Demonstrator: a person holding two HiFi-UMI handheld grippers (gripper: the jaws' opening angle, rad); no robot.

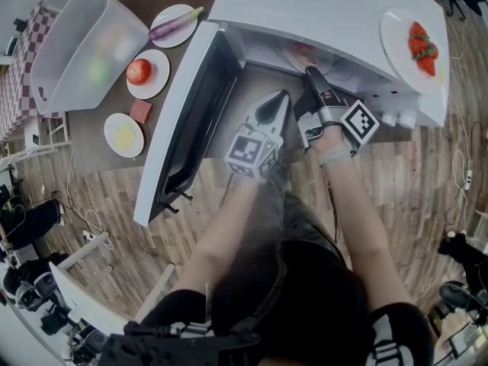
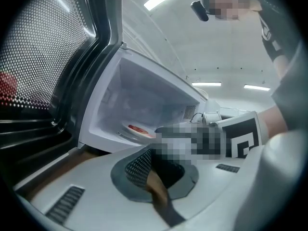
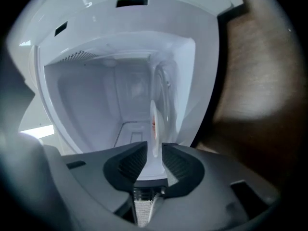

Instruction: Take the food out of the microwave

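Right gripper (image 1: 309,75) inside the open microwave (image 1: 328,6), jaws clamped on the rim of the food plate (image 1: 303,52). Left gripper (image 1: 282,97) shut, empty, just outside the microwave. Microwave on brown table (image 1: 91,134); plank floor (image 1: 412,181) in front of it.

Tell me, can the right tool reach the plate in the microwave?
Probably yes. The door stands open, nothing blocks the way, and the plate has its rim between the jaws of the right tool.

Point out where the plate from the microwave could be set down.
Widest bare patch: the microwave top, left of the plate of red food. The table left of the open door is crowded: three plates, a red block, a clear bin.
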